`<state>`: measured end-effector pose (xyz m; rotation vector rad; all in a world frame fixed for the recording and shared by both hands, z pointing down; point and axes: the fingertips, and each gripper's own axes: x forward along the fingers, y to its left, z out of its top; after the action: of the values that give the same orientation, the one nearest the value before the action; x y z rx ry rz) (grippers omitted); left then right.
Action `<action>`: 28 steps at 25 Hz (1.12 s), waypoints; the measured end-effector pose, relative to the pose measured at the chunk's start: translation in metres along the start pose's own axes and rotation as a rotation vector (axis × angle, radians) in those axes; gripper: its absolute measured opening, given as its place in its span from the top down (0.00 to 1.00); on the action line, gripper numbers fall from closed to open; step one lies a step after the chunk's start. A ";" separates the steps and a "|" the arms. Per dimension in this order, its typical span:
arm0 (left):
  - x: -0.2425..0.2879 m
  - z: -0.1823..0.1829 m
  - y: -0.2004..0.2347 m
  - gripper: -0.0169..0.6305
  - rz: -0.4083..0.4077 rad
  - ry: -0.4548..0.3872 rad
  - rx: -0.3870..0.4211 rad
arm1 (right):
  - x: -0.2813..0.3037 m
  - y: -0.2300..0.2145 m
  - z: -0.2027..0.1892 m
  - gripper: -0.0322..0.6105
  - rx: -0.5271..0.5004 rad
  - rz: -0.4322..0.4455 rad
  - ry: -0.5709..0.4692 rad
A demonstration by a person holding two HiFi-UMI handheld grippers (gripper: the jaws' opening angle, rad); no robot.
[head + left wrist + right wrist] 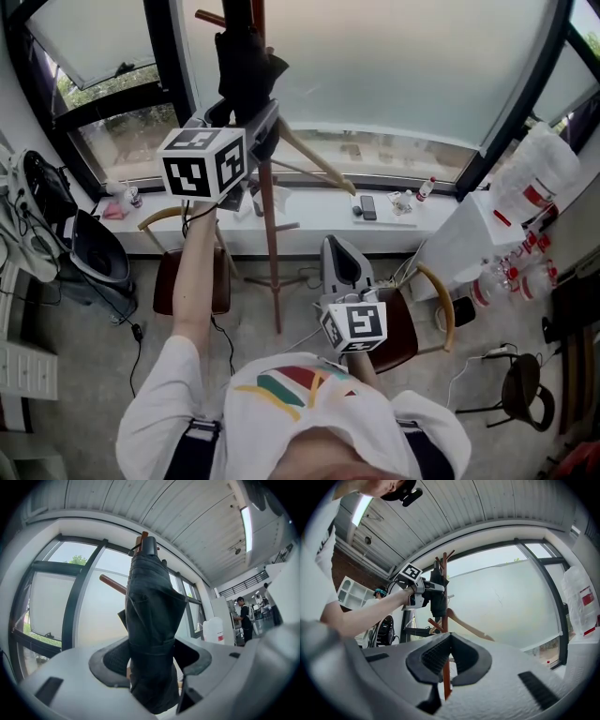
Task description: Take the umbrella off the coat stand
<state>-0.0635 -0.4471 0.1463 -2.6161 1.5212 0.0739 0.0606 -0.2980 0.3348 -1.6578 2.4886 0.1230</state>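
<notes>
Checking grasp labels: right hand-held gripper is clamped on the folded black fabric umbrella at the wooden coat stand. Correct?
No: the left hand-held gripper is clamped on the folded black fabric umbrella at the wooden coat stand. The left gripper view shows it between those jaws.

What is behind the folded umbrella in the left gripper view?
Behind the umbrella the coat stand shows only its wooden top and one peg, with the window beyond. The umbrella covers the rest of the stand.
</notes>
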 end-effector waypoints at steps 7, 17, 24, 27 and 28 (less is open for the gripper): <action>0.000 0.021 0.007 0.55 0.009 -0.032 0.005 | 0.001 0.000 0.002 0.95 -0.004 0.006 -0.004; -0.001 0.062 0.009 0.55 0.026 -0.087 0.061 | 0.001 -0.002 0.003 0.95 -0.001 0.007 -0.012; -0.011 0.081 0.013 0.55 0.046 -0.128 0.055 | 0.000 -0.006 0.004 0.95 0.002 0.010 -0.015; -0.017 0.082 0.016 0.55 0.063 -0.136 0.057 | 0.000 -0.007 0.004 0.95 0.006 0.012 -0.012; -0.020 0.081 0.016 0.55 0.069 -0.138 0.057 | 0.001 -0.006 0.003 0.95 0.006 0.014 -0.011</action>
<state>-0.0866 -0.4276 0.0666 -2.4595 1.5422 0.2096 0.0665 -0.3004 0.3314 -1.6339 2.4904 0.1250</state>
